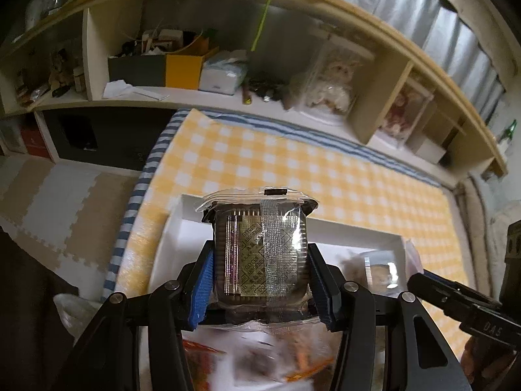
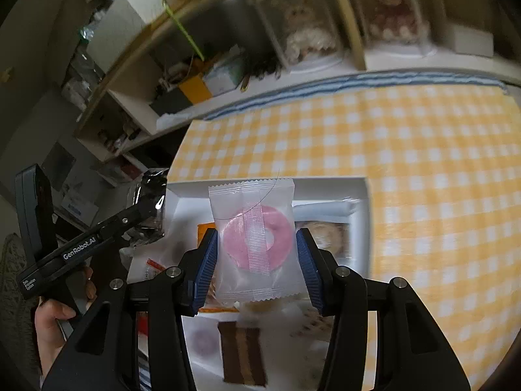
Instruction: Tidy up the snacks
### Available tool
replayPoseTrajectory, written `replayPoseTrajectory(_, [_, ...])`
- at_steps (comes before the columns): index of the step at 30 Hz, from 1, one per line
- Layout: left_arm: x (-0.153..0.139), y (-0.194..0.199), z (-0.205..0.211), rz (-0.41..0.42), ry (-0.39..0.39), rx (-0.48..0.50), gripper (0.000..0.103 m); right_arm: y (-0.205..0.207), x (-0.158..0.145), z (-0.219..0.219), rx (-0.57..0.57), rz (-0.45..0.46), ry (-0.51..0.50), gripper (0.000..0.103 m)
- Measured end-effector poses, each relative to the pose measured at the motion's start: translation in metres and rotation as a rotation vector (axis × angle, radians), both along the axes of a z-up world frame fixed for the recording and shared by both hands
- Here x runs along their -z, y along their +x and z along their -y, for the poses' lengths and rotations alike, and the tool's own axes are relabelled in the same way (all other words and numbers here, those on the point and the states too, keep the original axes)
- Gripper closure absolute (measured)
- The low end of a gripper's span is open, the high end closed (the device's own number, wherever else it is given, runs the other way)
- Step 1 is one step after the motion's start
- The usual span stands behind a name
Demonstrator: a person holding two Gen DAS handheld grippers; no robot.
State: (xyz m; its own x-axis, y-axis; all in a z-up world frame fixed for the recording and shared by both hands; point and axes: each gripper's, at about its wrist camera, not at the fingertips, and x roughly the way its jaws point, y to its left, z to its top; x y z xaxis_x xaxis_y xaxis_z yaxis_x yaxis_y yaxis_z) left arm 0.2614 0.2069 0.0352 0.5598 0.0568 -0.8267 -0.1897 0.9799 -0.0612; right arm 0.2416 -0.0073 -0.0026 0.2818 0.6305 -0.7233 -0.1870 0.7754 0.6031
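The clear-wrapped dark biscuit (image 1: 260, 254) sits clamped between the blue pads of the left gripper (image 1: 260, 260), wrapper standing upright with its sealed top edge pointing away from the camera; directly beneath and beyond it lies the white tray (image 1: 169, 228), whose left end looks bare; the pink ring snack (image 2: 257, 238) in its frosted wrapper is likewise pinched by the right gripper (image 2: 257, 254), held over the same white tray (image 2: 361, 195), above a brown striped wafer (image 2: 241, 352) and a pale wrapped pastry (image 2: 329, 234) already lying there; so both packets hang above the tray, the left hand's nearer its open left end, the right hand's over the crowded part; I judge each needs only lowering and release; around the tray spreads the yellow checked cloth (image 2: 423, 163)
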Motion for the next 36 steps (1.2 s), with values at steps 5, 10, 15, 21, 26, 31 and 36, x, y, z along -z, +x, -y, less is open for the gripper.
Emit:
replayPoseTrajectory(5, [0.022, 0.018, -0.004, -0.042, 0.093, -0.001, 0.051, 0.009, 0.023, -0.026, 0.004, -0.045, -0.011, 0.053])
replayPoseTrajectory(10, [0.035, 0.027, -0.009, -0.042, 0.113, -0.02, 0.046, 0.019, 0.04, -0.041, 0.022, -0.067, -0.014, 0.053])
replayPoseTrajectory(15, [0.033, 0.024, -0.011, -0.027, 0.078, -0.015, 0.019, 0.024, 0.043, -0.05, 0.036, -0.051, -0.024, 0.025])
replayPoseTrajectory(21, [0.029, 0.012, -0.009, -0.031, 0.063, 0.002, 0.0, 0.018, 0.041, -0.045, 0.031, -0.046, -0.064, 0.007])
replayPoseTrajectory(26, [0.016, 0.0, -0.006, -0.028, 0.041, 0.002, 0.0, 0.007, 0.031, -0.029, 0.048, -0.029, -0.072, 0.0])
replayPoseTrajectory(31, [0.0, -0.018, 0.0, -0.025, 0.037, -0.005, 0.0, -0.003, 0.019, -0.015, 0.055, -0.007, -0.087, 0.0])
replayPoseTrajectory(36, [-0.017, -0.037, 0.018, -0.02, 0.05, 0.008, 0.0, -0.018, 0.0, -0.002, 0.06, 0.024, -0.103, 0.0])
